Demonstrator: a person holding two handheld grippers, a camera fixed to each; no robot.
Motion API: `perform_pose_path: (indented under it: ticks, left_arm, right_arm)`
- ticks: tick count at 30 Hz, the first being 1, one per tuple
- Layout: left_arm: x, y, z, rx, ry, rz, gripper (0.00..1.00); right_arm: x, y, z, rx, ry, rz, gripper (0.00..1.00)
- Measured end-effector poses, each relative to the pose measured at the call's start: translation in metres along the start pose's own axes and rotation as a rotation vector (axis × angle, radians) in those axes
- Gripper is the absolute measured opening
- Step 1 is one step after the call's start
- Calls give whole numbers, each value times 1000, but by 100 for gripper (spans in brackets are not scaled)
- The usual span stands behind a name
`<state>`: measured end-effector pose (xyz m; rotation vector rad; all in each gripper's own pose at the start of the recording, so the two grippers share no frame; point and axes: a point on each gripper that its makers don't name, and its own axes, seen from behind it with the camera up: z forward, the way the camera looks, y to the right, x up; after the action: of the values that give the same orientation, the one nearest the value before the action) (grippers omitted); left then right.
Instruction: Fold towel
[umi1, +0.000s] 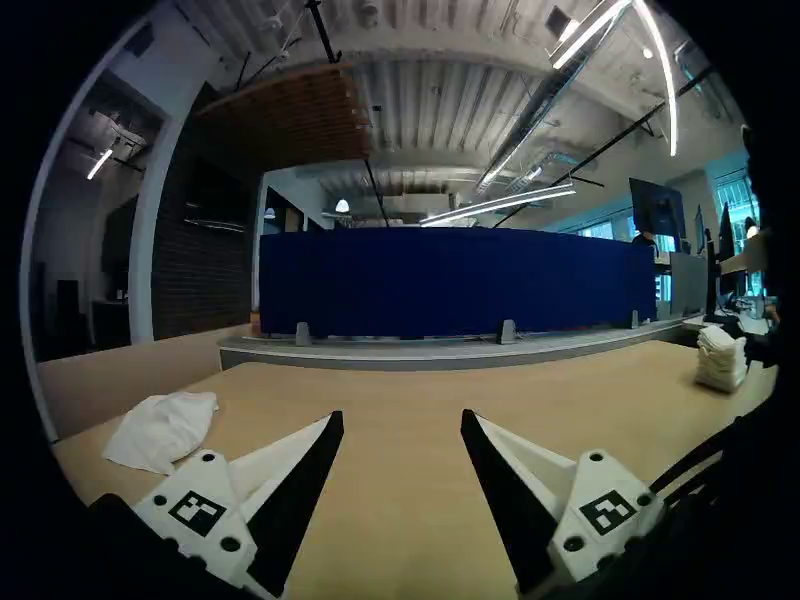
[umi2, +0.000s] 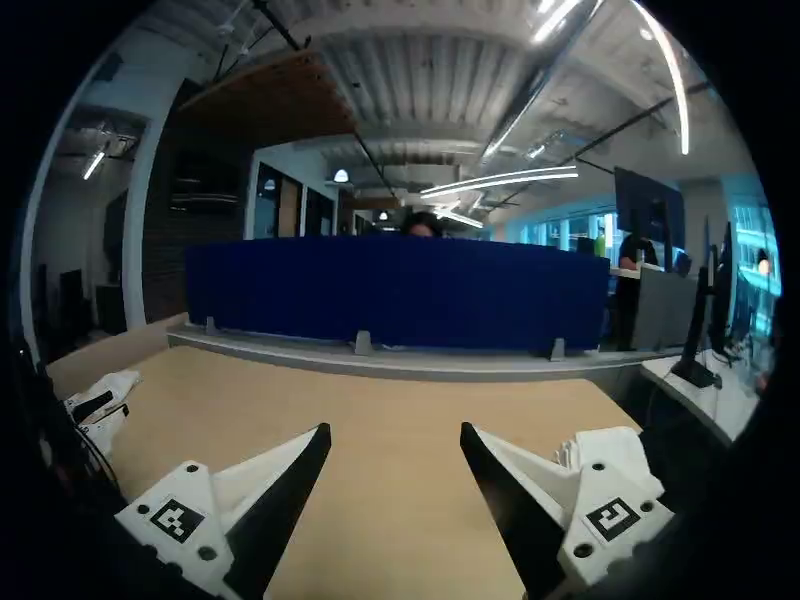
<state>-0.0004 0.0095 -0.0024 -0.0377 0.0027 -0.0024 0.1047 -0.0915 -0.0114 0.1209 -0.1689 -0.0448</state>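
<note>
A crumpled white towel (umi1: 160, 428) lies on the wooden table (umi1: 420, 400) to the left of my left gripper (umi1: 401, 416). That gripper hovers low over the bare tabletop, open, with nothing between its fingers. My right gripper (umi2: 395, 428) is open too, over bare wood (umi2: 390, 400), and holds nothing. A stack of folded white towels (umi1: 722, 358) sits at the table's right end. In the right gripper view the stack of towels (umi2: 600, 445) is partly hidden behind the right finger. A white gripper body (umi2: 98, 405) shows at that view's far left edge.
A blue divider panel (umi1: 450, 280) on a grey rail runs along the table's far edge. Monitors (umi2: 650, 210) and neighbouring desks stand to the right. A person's head (umi2: 422, 224) shows above the divider.
</note>
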Motion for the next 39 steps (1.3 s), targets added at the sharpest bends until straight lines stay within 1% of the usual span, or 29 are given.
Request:
perform_pose_path:
  ticks: [6, 8, 10, 15, 18, 21, 24, 27, 33, 36, 39]
  left_arm:
    - [1, 2, -1, -2, -3, 2, 87]
    - [1, 1, -1, -2, -2, 2, 95]
    - [1, 2, -1, -1, -3, 2, 99]
    - [1, 2, -1, -1, -3, 2, 99]
    - [1, 2, -1, -1, -3, 2, 98]
    - [1, 2, -1, -1, -3, 2, 99]
    - [2, 2, -1, -1, -3, 2, 99]
    - [2, 2, -1, -1, -3, 2, 98]
    - [2, 2, -2, -1, -3, 2, 99]
    - [2, 2, -2, -1, -3, 2, 99]
    - [2, 2, -2, -1, -3, 2, 99]
  right_arm:
    - [14, 9, -7, -2, 32, -11, 100]
    - [20, 13, -10, -6, 50, -17, 100]
    - [27, 18, -12, -13, 66, -25, 100]
    - [42, 34, -15, -39, 103, -45, 100]
    - [43, 41, -14, -46, 115, -43, 100]
    - [38, 51, -12, -51, 122, -34, 100]
    - [28, 62, -8, -65, 127, -22, 100]
    - [11, 72, -4, -74, 127, -12, 100]
    - [-41, 89, 5, -83, 112, 28, 100]
    - [-62, 94, 10, -83, 110, 50, 100]
    - [-74, 101, 15, -90, 123, 68, 100]
